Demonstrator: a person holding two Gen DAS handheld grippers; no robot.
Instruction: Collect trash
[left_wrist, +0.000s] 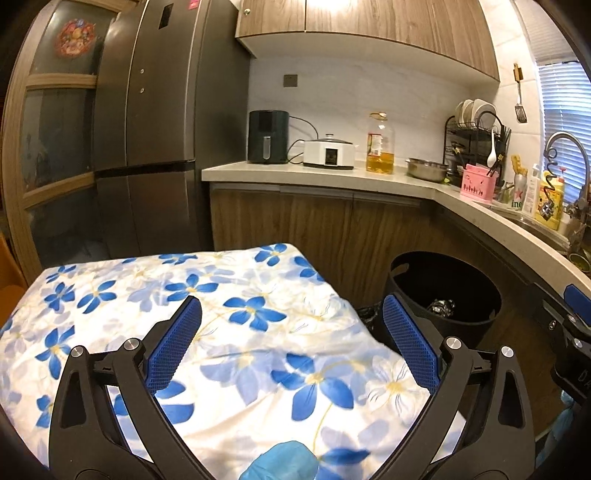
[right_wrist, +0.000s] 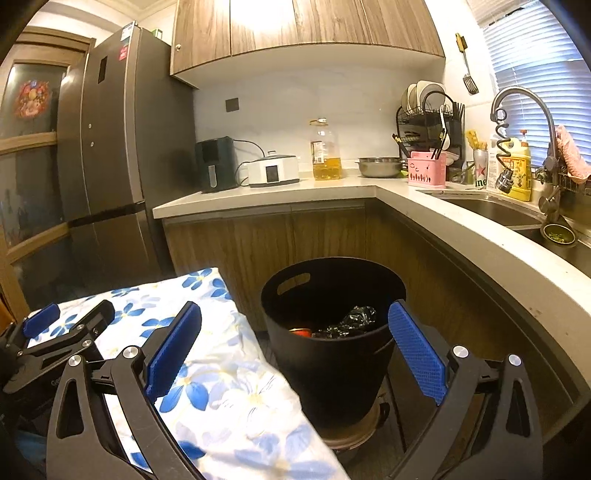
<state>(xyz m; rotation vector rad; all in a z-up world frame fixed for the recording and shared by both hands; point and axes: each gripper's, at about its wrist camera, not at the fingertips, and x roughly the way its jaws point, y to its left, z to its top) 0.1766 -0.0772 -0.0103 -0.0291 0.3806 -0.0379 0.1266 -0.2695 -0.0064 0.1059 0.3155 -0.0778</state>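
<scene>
Your left gripper (left_wrist: 291, 306) hangs over the wrinkled floral cloth (left_wrist: 229, 317), its ribbed blue fingers (left_wrist: 173, 347) spread wide with nothing between them. Your right gripper (right_wrist: 295, 314) is just as wide and empty, facing the round, tapered black plastic bin (right_wrist: 328, 354) on the floor beside the table (right_wrist: 461, 221). Inside the bin lies crumpled, glossy black trash (right_wrist: 354, 317), perhaps a bag, next to something red (right_wrist: 301, 332).

Showing left gripper (left_wrist: 291, 325) and right gripper (right_wrist: 295, 328) as black plastic frames, carrying blue textured pads (left_wrist: 173, 343), silver round screws (right_wrist: 129, 352); wearing light blue glove (left_wrist: 280, 461)
</scene>
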